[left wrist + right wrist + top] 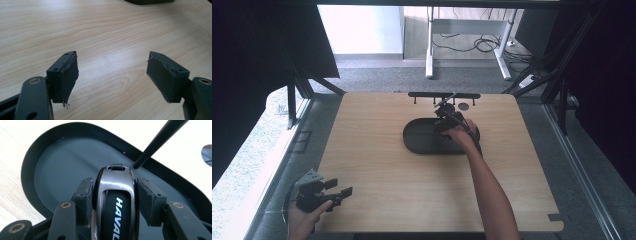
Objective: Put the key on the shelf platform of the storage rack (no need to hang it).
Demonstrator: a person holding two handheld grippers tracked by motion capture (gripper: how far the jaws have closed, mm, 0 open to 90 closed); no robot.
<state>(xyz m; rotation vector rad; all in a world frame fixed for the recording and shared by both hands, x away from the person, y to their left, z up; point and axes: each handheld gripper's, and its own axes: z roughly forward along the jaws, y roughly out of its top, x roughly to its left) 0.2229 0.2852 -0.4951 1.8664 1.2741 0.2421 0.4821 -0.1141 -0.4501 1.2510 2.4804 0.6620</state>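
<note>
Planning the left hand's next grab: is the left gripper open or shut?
Open. The left gripper has its jaws wide apart over the bare table, nothing between them.

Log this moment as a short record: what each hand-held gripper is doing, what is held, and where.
right hand-held gripper: shut on car key fob
car key fob: black with chrome rim, lettered HAVAL, held above the tray
tray: black, oval, at table's far middle
left hand-held gripper: open, nothing between its pads, over bare wood at the near left corner
table: light wood
</note>
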